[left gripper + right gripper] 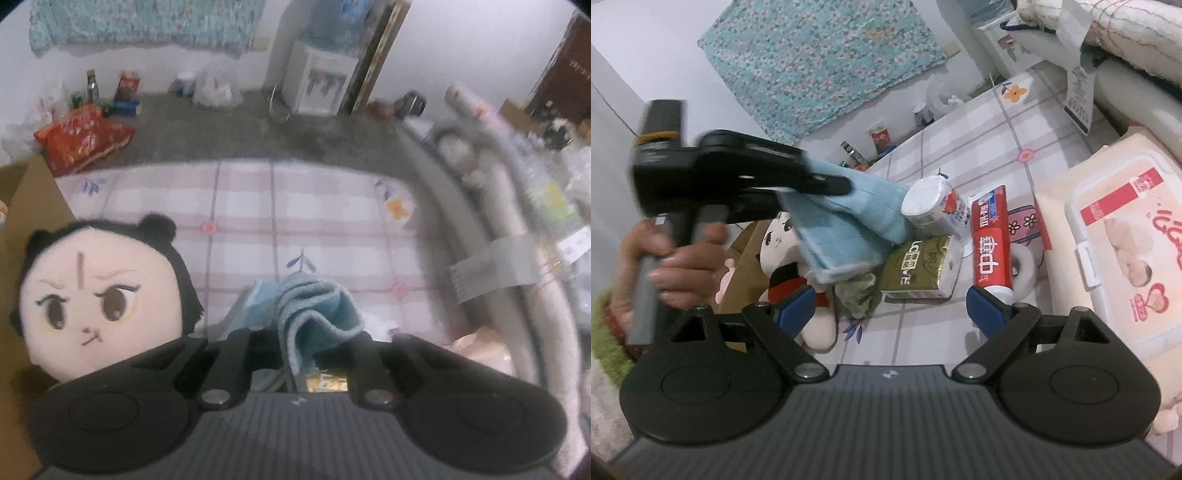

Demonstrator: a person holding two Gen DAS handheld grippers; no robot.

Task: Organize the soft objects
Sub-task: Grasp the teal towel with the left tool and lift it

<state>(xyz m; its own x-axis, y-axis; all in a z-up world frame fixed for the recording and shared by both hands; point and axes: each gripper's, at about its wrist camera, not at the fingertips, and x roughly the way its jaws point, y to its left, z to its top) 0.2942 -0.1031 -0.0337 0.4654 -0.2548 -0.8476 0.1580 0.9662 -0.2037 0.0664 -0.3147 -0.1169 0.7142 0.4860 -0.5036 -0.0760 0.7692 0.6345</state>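
Left gripper [846,188] clenched on the blue towel [849,229], which hangs above the plush doll [783,258] beside the cardboard box [33,206]. Lift until the drooping folds clear the doll; whether the bite is deep is hard to judge. Your right gripper [890,314] stands wide, empty, above the checked cloth [960,332].
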